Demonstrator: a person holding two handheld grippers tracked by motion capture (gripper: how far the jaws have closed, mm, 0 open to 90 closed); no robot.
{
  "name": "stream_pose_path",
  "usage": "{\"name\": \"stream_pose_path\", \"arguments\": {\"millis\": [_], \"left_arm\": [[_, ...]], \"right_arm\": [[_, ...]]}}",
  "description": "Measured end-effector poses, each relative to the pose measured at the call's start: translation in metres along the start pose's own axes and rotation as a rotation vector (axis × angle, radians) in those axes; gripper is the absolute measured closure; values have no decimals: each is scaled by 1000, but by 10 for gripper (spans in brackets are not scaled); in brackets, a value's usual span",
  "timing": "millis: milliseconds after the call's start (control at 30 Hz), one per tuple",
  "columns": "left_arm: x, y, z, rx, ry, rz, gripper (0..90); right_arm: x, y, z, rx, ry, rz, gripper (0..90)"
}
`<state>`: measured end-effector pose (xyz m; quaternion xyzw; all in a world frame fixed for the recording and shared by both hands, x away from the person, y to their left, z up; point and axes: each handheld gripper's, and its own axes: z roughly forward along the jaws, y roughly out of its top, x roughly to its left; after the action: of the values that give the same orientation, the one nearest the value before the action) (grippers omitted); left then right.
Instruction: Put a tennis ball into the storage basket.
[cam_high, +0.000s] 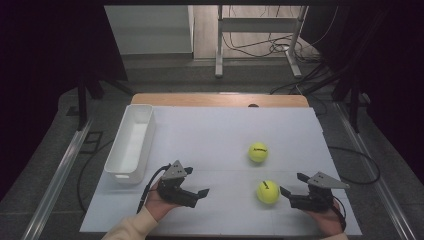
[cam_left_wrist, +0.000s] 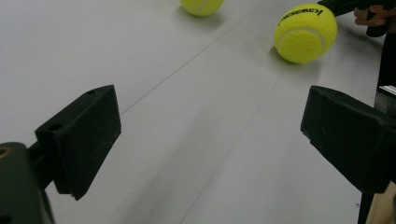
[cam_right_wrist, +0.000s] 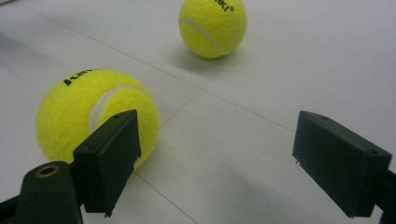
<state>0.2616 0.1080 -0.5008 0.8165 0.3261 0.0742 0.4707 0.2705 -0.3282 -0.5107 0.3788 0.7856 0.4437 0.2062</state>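
Two yellow tennis balls lie on the white table top (cam_high: 210, 130). The near ball (cam_high: 268, 192) (cam_left_wrist: 305, 33) (cam_right_wrist: 79, 114) rests just left of my right gripper (cam_high: 293, 184) (cam_right_wrist: 215, 154), which stands open; in the right gripper view the ball sits behind the left jaw, outside the gap. The far ball (cam_high: 258, 152) (cam_left_wrist: 201, 5) (cam_right_wrist: 213, 25) lies a little farther back. My left gripper (cam_high: 196, 181) (cam_left_wrist: 210, 135) is open over bare table at the front left, pointing towards the balls, with nothing between its jaws.
A long white bin (cam_high: 131, 142) stands empty along the table's left side, just behind the left hand. A wooden strip (cam_high: 220, 99) runs along the far edge. Cables and a metal frame (cam_high: 260, 40) lie on the floor beyond.
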Motion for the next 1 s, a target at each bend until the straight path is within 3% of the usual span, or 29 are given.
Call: {"name": "stream_pose_path", "arguments": {"millis": [1000], "left_arm": [[-17,18,32,42,-65,52,58]], "right_arm": [[-1,0,0,0,-2,3,157]]}}
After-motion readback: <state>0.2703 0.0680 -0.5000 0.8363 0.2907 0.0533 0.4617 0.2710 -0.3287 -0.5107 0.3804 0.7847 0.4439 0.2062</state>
